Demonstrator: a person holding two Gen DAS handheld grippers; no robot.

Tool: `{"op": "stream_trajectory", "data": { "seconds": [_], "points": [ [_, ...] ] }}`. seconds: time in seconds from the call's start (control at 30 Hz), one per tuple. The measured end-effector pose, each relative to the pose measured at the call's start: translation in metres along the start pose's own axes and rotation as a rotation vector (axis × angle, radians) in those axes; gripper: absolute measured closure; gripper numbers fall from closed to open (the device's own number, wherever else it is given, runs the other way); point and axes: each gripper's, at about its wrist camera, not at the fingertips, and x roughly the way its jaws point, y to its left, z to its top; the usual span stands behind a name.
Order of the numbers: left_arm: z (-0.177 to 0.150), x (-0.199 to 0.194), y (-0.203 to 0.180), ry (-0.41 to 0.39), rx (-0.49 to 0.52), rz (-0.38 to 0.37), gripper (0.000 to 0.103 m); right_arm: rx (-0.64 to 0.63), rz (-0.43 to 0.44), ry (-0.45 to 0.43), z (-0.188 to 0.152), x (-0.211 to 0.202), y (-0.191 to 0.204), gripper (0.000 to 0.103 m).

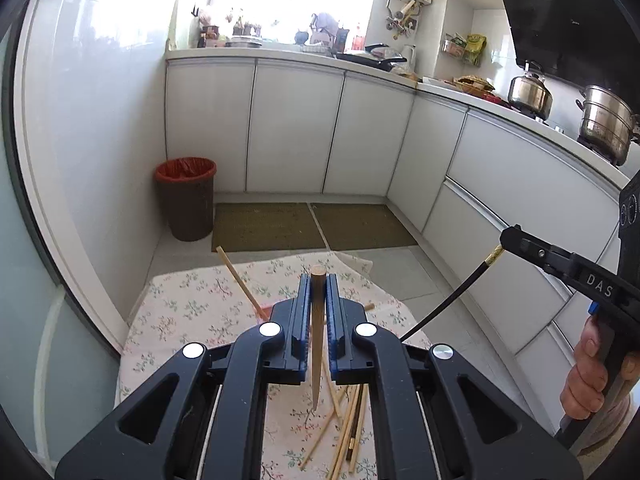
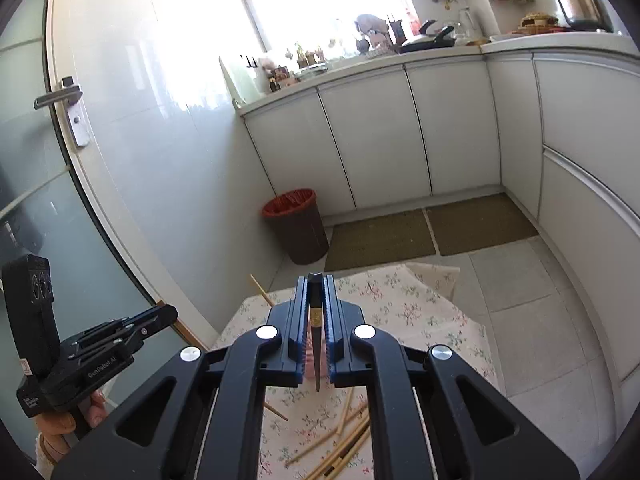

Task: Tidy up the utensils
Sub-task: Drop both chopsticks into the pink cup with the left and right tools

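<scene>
The wooden chopstick (image 1: 319, 320) stands clamped in the left gripper (image 1: 319, 280), long axis running 12 to 6 o'clock, tip hanging over the loose chopsticks (image 1: 344, 420) on the floral cloth (image 1: 192, 304). The black chopstick (image 2: 316, 344) sits likewise in the right gripper (image 2: 316, 280), jaws closed on it. Judged: a pink holder (image 2: 309, 360) lies nearest, at 6 o'clock below the right gripper

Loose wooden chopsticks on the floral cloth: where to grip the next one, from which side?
Take a loose wooden chopstick at its thicker end, coming from above with the fingers across its length. They lie flat and criss-crossed on the floral cloth, so pick one lying on top. Both the left gripper and right gripper already hold one.
</scene>
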Motion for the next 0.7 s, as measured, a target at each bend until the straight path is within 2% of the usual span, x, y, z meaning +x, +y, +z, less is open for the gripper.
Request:
{"op": "stream_trajectory", "data": {
  "seconds": [0.23,0.37,0.53,0.7],
  "points": [
    [0.036,0.006,0.002,-0.078,0.026,0.075,0.097,-0.047,-0.009,-0.073,0.024,0.034,0.025,0.096],
    [0.047,0.022,0.007,-0.092,0.02,0.101,0.097,-0.064,-0.027,-0.064,0.024,0.067,0.03,0.096],
    [0.047,0.049,0.015,-0.081,0.022,0.123,0.097,-0.067,-0.035,-0.041,0.014,0.098,0.027,0.096],
    [0.03,0.081,0.029,-0.038,-0.012,0.12,0.096,-0.084,-0.04,-0.018,0.003,0.124,0.026,0.095]
  ]
}}
